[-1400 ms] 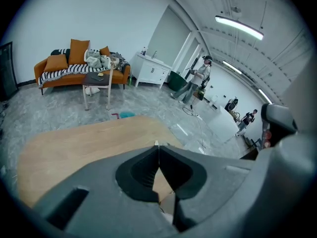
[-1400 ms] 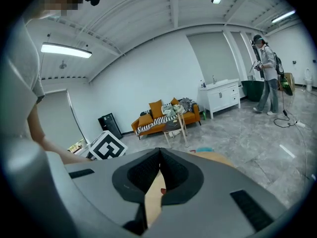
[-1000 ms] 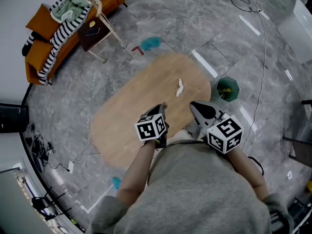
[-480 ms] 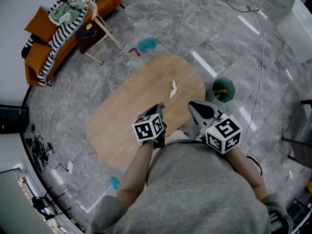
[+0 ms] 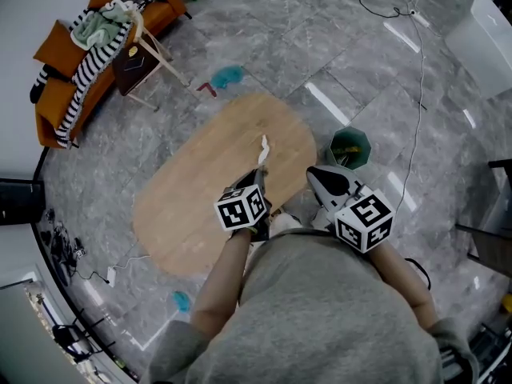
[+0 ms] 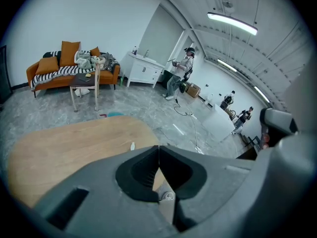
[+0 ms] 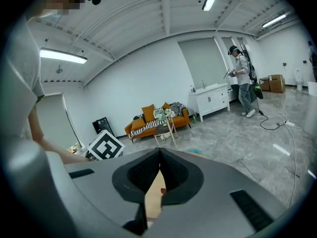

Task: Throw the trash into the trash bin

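Looking down in the head view, the camera is showing the trash (image 5: pixel 262 148), a small white scrap, lying on the wooden table (image 5: pixel 200 182) near its right edge. Its long axis is running roughly away from the person. The left gripper (image 5: pixel 258 176) is pointing at it from just behind, with its tips near the scrap but apart from it. The right gripper (image 5: pixel 314 172) is sitting further to the right, aiming more toward the green trash bin (image 5: pixel 350 148), which is standing on the floor just beyond the table's edge. The left one is judged the nearer for a pick.

In the left gripper view, the jaws are meeting tip to tip with nothing between them. The scrap (image 6: pixel 132 146) is lying ahead and slightly left of their line, so they would need to part before closing on it.

In the right gripper view, the jaws are likewise pressing together, empty, and neither scrap nor bin is showing.
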`<state>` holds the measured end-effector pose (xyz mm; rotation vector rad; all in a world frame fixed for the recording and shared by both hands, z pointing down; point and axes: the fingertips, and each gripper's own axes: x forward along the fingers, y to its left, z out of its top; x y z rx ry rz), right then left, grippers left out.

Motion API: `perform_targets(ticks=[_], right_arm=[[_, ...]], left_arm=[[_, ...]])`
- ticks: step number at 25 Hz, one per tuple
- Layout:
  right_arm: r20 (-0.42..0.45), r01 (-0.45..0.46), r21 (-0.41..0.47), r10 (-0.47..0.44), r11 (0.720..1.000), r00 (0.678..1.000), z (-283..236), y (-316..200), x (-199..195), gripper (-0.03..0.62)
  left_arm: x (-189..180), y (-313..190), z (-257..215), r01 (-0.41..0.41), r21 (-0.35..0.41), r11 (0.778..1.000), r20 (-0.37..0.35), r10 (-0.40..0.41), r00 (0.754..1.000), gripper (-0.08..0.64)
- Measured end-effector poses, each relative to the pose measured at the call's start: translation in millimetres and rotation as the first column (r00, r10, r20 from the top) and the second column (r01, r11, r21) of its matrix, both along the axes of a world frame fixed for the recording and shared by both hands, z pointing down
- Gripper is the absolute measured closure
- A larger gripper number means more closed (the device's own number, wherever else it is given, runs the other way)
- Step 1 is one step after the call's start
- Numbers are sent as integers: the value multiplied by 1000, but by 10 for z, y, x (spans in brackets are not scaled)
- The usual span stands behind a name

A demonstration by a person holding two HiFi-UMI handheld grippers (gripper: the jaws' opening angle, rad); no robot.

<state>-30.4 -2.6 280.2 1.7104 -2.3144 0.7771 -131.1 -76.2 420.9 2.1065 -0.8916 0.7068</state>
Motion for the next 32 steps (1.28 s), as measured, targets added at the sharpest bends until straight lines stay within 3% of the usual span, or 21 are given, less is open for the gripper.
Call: perform_targets(ticks=[32], right_arm=[[25, -45, 7, 45, 999, 999, 59, 708, 1706, 584]], left_arm=[[1862, 748, -35, -95, 3, 995, -13, 96, 995, 549]])
